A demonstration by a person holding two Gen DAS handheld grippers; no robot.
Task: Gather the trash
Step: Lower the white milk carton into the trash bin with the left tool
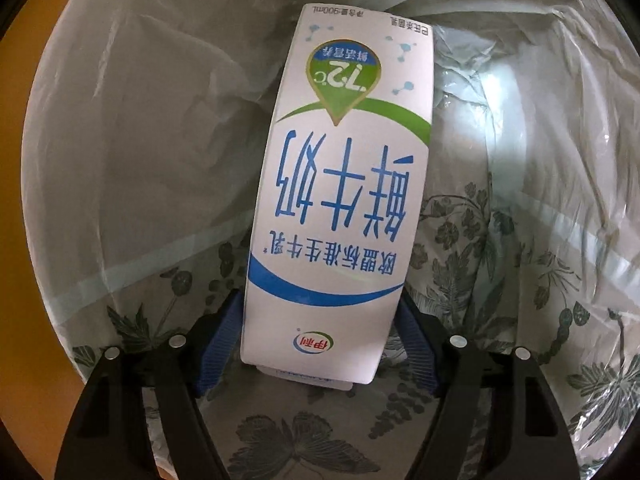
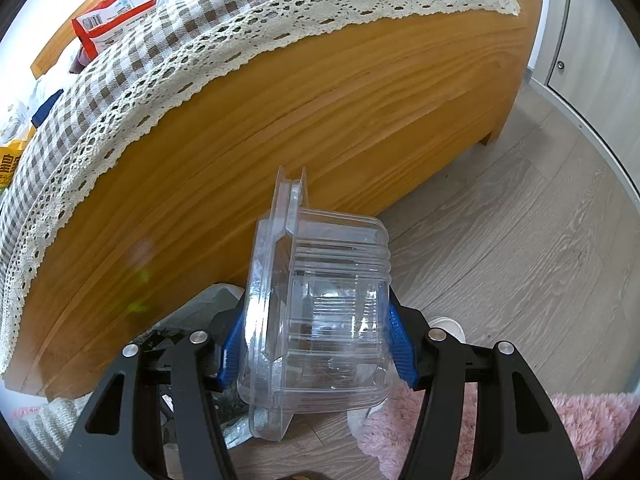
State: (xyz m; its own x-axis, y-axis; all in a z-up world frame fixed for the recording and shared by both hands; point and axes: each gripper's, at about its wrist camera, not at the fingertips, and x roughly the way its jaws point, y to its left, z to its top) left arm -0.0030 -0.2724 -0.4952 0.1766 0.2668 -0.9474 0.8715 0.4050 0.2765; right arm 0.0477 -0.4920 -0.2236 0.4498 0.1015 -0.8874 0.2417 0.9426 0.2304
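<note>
Left gripper (image 1: 320,344) holds the milk carton (image 1: 340,200) between its half-spread blue pads, pointed down into the lined trash bin (image 1: 120,160), probably for dropping; right gripper (image 2: 316,336) clamps a clear plastic box (image 2: 320,320) above the wooden floor (image 2: 500,240), beside a wooden bed frame (image 2: 280,120), seemingly awaiting its turn.

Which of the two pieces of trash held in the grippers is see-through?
The clear plastic clamshell box in the right gripper; the white printed milk carton in the left gripper is opaque.
</note>
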